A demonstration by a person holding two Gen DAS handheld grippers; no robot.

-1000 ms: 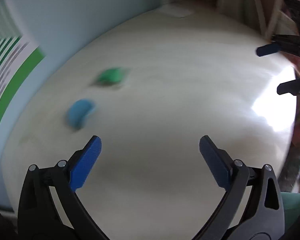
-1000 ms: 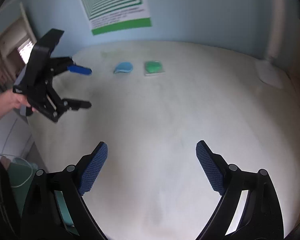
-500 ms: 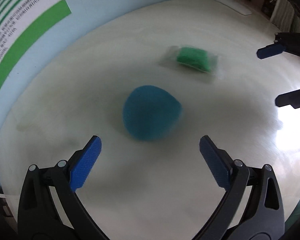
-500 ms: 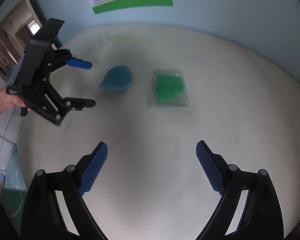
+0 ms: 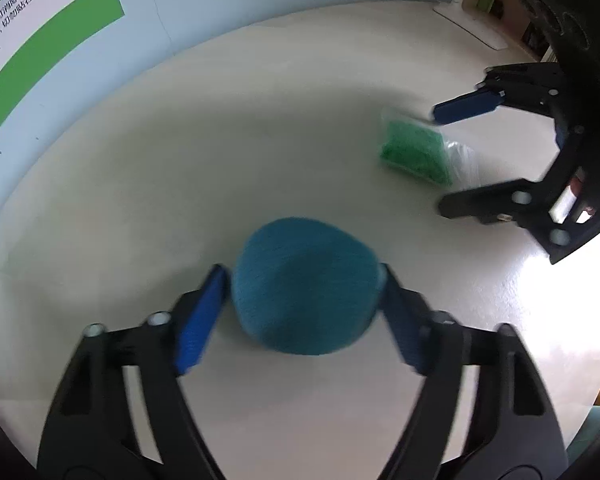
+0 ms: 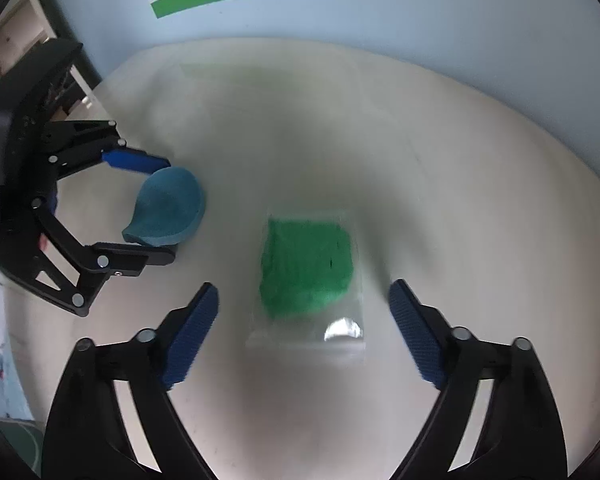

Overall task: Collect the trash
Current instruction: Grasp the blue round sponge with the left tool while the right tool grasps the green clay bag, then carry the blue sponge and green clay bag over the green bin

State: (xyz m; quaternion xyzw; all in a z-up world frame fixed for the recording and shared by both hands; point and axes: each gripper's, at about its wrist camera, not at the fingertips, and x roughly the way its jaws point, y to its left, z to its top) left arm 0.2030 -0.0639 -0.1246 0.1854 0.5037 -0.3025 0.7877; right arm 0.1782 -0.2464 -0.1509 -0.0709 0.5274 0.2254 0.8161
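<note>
While both claws are hovering low over the white tabletop (image 6: 440, 152), left claw (image 5: 302, 300) is pinching the blue lump (image 5: 304, 292) between its pads, right claw (image 6: 304, 332) is gaping wide around the green-filled clear bag (image 6: 306, 268), touching nothing.

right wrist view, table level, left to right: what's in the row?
Left tool → blue rounded piece, sitting between that tool's fingers → clear bag of green material, apart from the blue piece and lying ahead of the right tool, between its fingers.
</note>
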